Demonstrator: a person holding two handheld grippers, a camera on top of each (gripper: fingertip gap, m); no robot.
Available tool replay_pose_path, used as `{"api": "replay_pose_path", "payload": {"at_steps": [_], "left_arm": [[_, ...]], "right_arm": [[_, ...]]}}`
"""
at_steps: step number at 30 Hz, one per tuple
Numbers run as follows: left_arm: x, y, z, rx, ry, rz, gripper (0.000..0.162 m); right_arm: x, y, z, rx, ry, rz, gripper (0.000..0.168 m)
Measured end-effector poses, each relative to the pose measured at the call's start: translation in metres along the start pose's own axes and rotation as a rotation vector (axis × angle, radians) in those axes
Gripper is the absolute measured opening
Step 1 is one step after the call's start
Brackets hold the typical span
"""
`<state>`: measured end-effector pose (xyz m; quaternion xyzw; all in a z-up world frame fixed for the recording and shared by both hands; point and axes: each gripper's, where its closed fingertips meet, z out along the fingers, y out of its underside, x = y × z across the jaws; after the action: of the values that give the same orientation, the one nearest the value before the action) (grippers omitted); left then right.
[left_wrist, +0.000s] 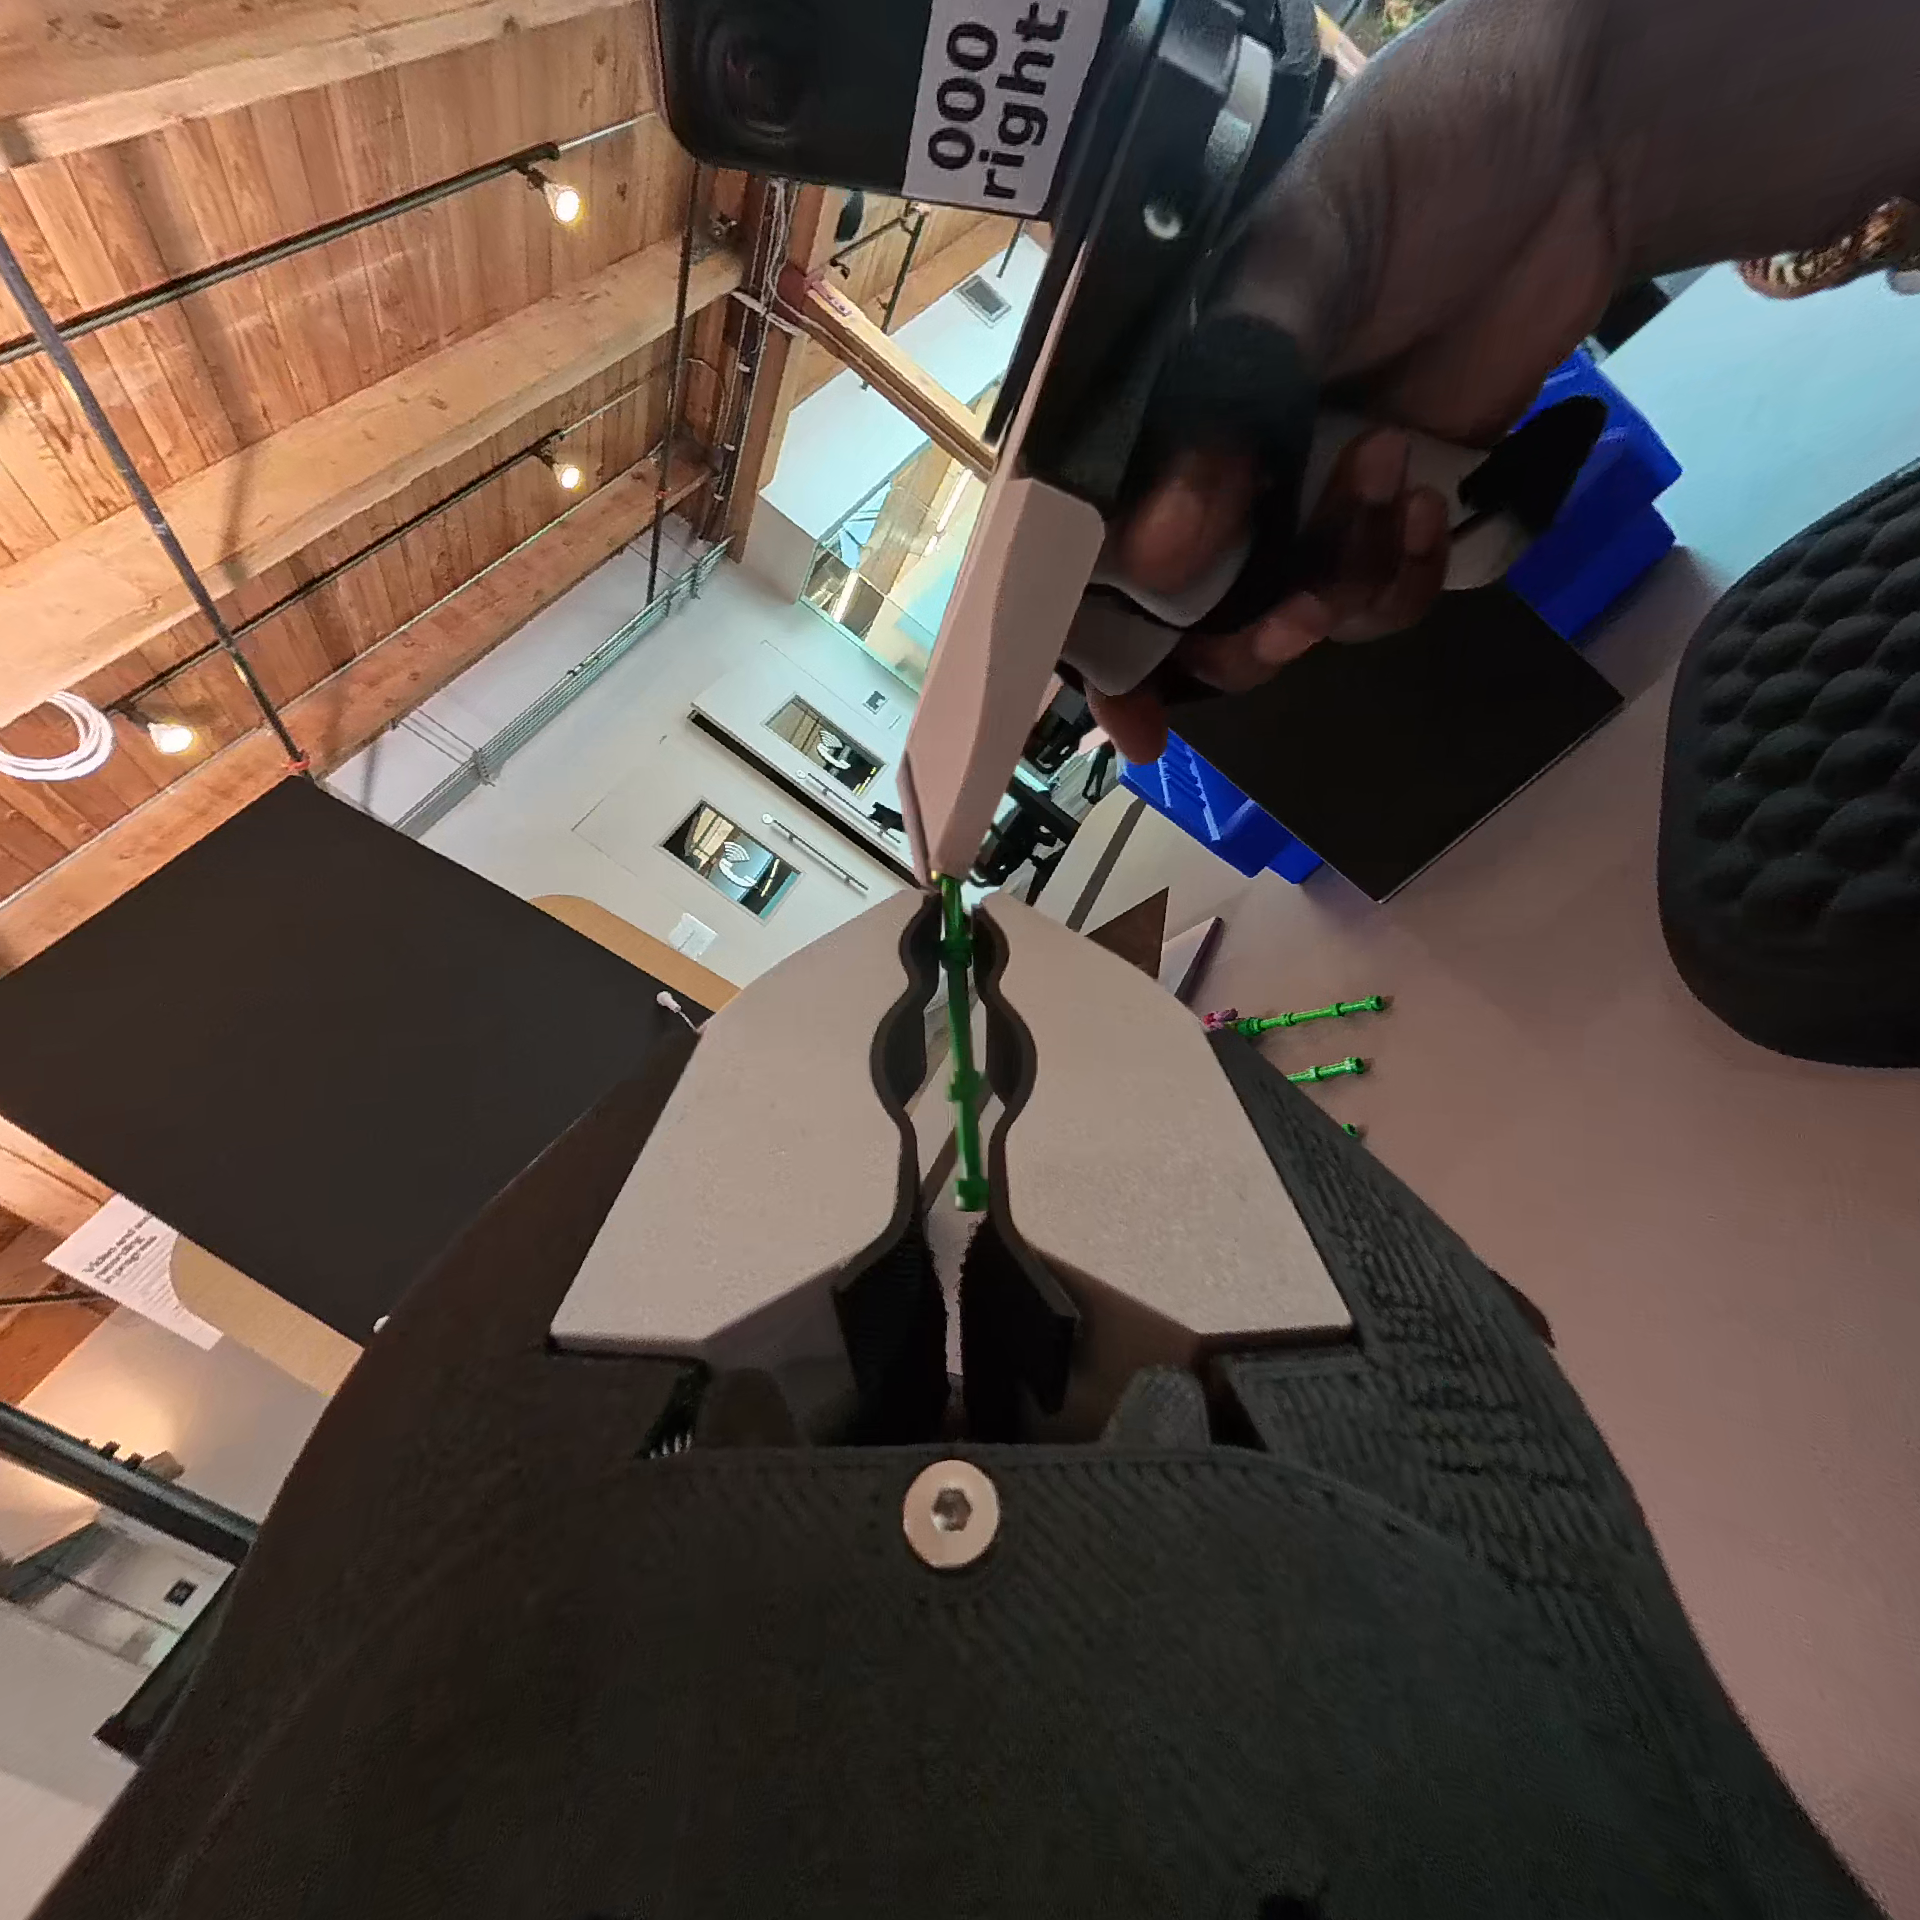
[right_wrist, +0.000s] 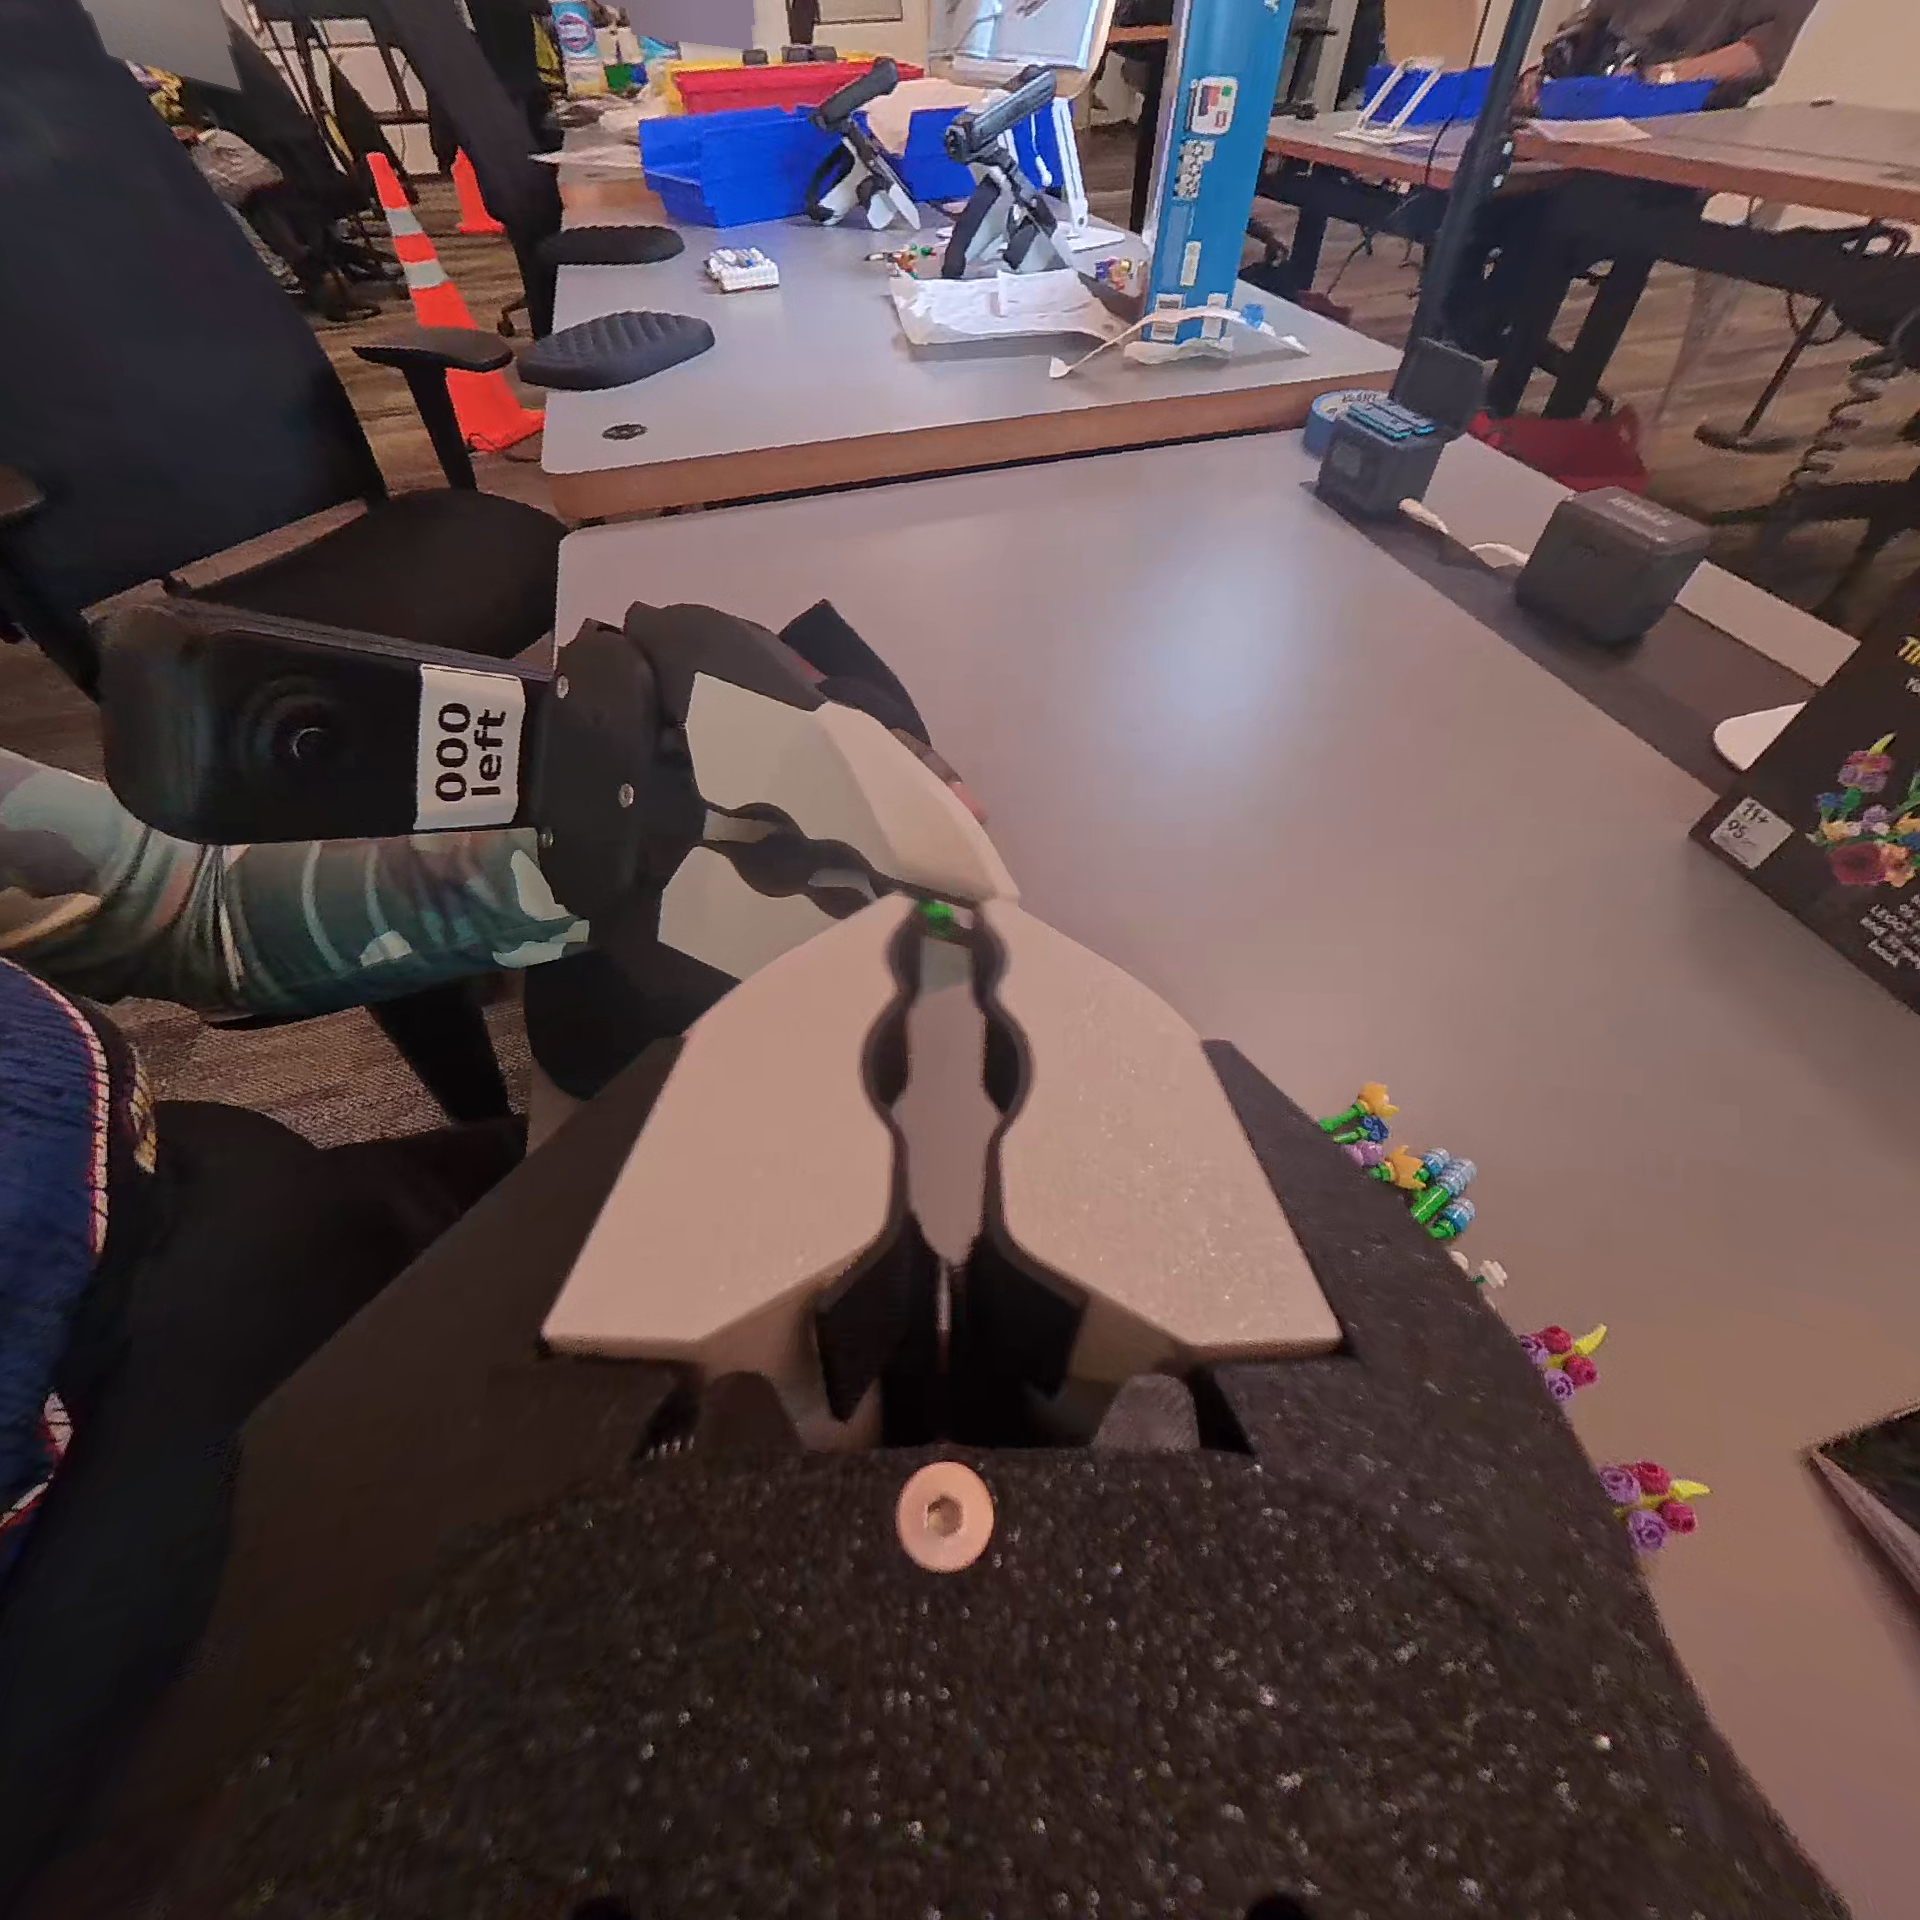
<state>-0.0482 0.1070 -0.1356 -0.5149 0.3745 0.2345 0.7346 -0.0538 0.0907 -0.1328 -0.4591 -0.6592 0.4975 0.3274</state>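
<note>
Left gripper (clamping green stem) above grey table.

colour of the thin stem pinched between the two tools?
Green. The stem shows best in the left wrist view, running between the left tool's fingers.

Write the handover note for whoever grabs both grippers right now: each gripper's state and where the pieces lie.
Left gripper: shut on the green stem piece, which runs back between its fingers.
Right gripper: tips pinched on the same stem's end, where both grippers meet tip to tip above the grey table.
Loose on the table: more green stems lie beside the left gripper; small flower pieces and purple and red clusters lie beside the right gripper; the dark flower-set box stands at the far right.
Done or left: cannot tell from these views.
</note>
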Motion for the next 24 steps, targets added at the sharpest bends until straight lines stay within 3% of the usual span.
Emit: {"api": "replay_pose_path", "payload": {"at_steps": [5,7,14,16,19,24], "left_arm": [[0.002,0.002,0.001,-0.01,0.023,-0.025,0.012],[0.003,0.005,0.001,-0.021,0.032,-0.034,0.004],[0.004,0.003,0.0,-0.01,0.057,-0.084,0.003],[0.005,0.001,0.001,-0.006,0.063,-0.081,0.003],[0.007,0.001,0.001,-0.008,0.072,-0.068,0.003],[0.012,-0.004,0.001,0.024,0.167,-0.225,0.003]], "right_arm": [[0.002,-0.001,-0.006,0.002,-0.001,-0.025,0.005],[0.004,-0.003,-0.011,0.014,0.002,-0.019,0.005],[0.004,-0.001,-0.013,-0.002,0.005,-0.029,0.006],[0.001,0.002,-0.011,-0.014,-0.021,-0.017,0.013],[-0.002,0.002,-0.007,-0.001,-0.048,-0.022,0.005],[-0.005,0.002,-0.011,-0.03,-0.045,-0.118,0.005]]}}
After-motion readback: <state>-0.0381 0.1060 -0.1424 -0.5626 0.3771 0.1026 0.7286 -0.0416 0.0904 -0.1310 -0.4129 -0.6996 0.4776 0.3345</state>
